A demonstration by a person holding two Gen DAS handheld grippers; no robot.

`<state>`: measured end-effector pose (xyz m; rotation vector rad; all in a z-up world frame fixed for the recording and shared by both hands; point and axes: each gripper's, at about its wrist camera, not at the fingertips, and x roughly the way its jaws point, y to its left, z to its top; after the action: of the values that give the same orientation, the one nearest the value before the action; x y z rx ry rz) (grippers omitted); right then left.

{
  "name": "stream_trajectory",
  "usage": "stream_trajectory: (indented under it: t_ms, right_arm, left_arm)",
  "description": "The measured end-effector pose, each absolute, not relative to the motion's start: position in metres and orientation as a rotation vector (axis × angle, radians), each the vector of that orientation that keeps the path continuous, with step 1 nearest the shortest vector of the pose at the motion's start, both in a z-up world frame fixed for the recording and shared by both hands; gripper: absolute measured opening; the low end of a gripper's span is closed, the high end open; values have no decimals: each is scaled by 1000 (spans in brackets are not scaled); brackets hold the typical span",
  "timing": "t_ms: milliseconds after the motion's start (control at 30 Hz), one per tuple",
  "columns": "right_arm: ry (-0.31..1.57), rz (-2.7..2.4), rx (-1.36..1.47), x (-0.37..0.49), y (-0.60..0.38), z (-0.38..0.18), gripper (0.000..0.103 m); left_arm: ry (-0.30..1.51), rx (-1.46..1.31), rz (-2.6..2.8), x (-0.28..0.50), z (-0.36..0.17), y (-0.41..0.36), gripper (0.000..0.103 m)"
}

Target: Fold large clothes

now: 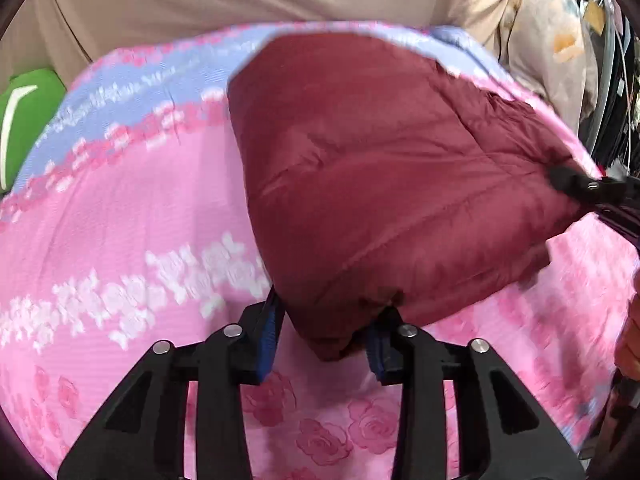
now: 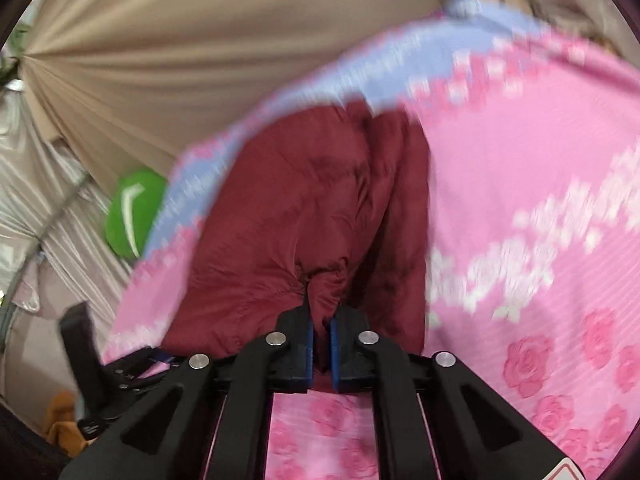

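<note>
Pink rose-print bedsheet [image 1: 120, 220] covered the work surface, beige curtain [image 2: 200, 40] behind. Maroon padded garment [image 1: 380, 184] lay bunched on it. Left gripper [image 1: 324, 332] angled steeply down, fingers either side of a garment corner, pads apparently pressing it. Right gripper [image 2: 321, 344] tilted shallower, clamped nearly closed on a pinched fold. Green cushion [image 2: 134, 212] sat at the sheet's far edge.

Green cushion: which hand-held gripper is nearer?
Left. The left hand-held gripper holds the maroon jacket's cushion-side corner; the right hand-held gripper grips its far corner from the green cushion.
</note>
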<state>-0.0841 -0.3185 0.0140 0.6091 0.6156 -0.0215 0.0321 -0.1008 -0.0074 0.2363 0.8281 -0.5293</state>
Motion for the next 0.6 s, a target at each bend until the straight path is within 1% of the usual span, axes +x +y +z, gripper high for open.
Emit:
stream_trajectory:
  t_ms: [67, 100, 167, 200, 267, 367, 400, 433, 467, 500, 533, 600]
  right_arm:
    - [587, -88, 559, -96, -317, 22, 3]
    - [623, -115, 560, -94, -319, 12, 3]
    - [748, -137, 617, -82, -326, -29, 3]
    - [799, -138, 653, -76, -328, -54, 3]
    - [793, -149, 643, -77, -327, -58, 4]
    - [817, -164, 631, -78, -329, -51, 11]
    - [823, -171, 631, -82, -331, -48, 19]
    - [818, -176, 635, -88, -334, -42, 21]
    - [800, -183, 637, -95, -337, -33, 22]
    - [782, -191, 634, -100, -340, -27, 24]
    - [754, -202, 627, -105, -344, -16, 24]
    - [688, -218, 605, -104, -353, 10, 24]
  left_arm:
    - [835, 232, -531, 34, -7, -100, 32]
    - [869, 229, -525, 42, -16, -100, 30]
    - [943, 233, -505, 56, -43, -102, 30]
    - [913, 231, -506, 54, -45, -99, 30]
    - [896, 272, -485, 50, -43, -104, 30]
    - [898, 269, -507, 43, -32, -99, 30]
    - [890, 258, -528, 37, -25, -95, 30]
    - [878, 246, -554, 31, -15, -90, 31]
    - [857, 221, -589, 23, -1, -82, 32]
    - [837, 204, -608, 19, 9, -76, 39]
    - [809, 184, -628, 16, 22, -72, 44]
    - [750, 151, -653, 16, 46, -74, 50]
